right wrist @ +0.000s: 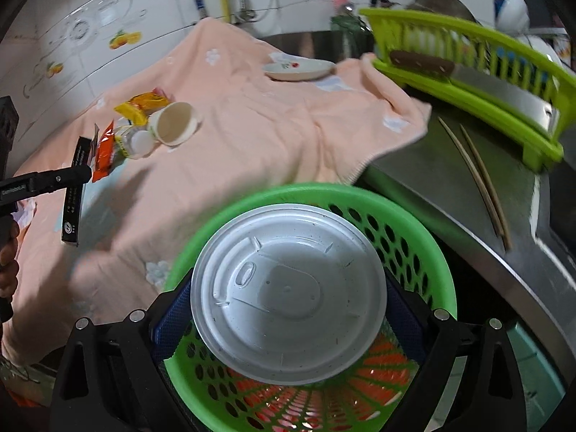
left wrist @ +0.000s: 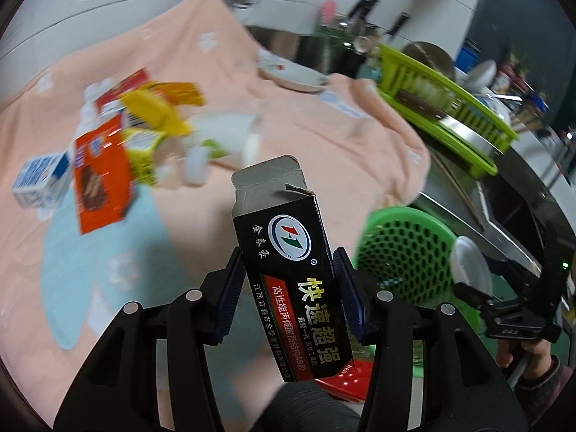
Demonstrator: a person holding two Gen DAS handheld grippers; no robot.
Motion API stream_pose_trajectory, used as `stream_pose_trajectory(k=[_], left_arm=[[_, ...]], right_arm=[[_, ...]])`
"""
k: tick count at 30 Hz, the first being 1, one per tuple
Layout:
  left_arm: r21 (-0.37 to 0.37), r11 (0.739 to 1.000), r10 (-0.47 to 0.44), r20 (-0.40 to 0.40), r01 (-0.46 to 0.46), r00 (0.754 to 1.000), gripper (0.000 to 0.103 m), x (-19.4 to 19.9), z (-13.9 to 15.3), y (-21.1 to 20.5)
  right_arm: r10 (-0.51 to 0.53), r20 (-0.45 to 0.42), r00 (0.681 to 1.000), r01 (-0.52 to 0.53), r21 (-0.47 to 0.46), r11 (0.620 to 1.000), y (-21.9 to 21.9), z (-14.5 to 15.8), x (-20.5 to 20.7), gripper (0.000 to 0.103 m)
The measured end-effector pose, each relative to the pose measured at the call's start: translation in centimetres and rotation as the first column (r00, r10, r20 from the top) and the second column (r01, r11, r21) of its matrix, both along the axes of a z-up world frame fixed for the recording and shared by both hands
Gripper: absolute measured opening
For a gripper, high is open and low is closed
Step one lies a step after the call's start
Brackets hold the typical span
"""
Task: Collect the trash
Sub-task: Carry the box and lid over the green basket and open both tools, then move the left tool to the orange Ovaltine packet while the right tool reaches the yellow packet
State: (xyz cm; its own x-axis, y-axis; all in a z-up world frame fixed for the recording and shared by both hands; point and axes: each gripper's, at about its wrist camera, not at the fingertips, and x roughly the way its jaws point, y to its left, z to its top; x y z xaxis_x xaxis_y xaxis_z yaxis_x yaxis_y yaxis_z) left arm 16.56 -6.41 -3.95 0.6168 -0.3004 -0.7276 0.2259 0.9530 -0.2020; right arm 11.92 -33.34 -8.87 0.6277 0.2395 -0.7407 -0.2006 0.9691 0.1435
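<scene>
Between my left gripper's (left wrist: 289,291) pads sits a black box (left wrist: 291,252), squeezed tight. My right gripper (right wrist: 288,298) pinches a white lid (right wrist: 288,291) over the green basket (right wrist: 414,223); trash pile (right wrist: 144,126) at ten o'clock.

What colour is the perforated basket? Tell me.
Bright green basket, orange-red at the bottom; the right wrist view shows it best.

plate (right wrist: 298,70) on towel (right wrist: 252,136) | chopsticks (right wrist: 478,180) | dish rack (right wrist: 468,82)

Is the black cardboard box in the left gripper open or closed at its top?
Open: the black cardboard box has its grey top flap standing up.
</scene>
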Motion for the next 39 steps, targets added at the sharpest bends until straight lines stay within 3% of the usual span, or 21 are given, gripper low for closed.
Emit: stream_pose_trajectory(k=[10,20,35,37,39], left_arm=[[0.028,0.991,-0.132,0.010,0.132,0.991,0.049,-0.2,0.6,-6.5],[0.037,0.975,-0.217,-0.015,0.217,0.976,0.049,-0.5,-0.3,-11.1],[-0.024,0.942,-0.335,-0.112,0.335,0.935,0.050,-0.7,-3.5,-16.7],[-0.031,0.938,-0.346,-0.118,0.345,0.931,0.051,-0.9,-3.6,-17.2],[-0.032,0.935,-0.356,-0.117,0.354,0.927,0.060,-1.1,-3.7,-17.5]], right_arm=[[-0.046,-0.028,0.999,0.047,0.037,0.998,-2.3,-1.1,-0.7,0.094],[-0.081,0.015,0.997,0.080,0.049,0.996,-4.1,0.0,-2.0,0.094],[-0.176,0.067,0.982,0.170,0.088,0.982,-7.8,1.5,-4.9,0.094],[-0.181,0.070,0.981,0.175,0.092,0.980,-8.1,1.6,-5.0,0.094],[-0.188,0.073,0.979,0.181,0.096,0.979,-8.2,1.7,-5.1,0.094]])
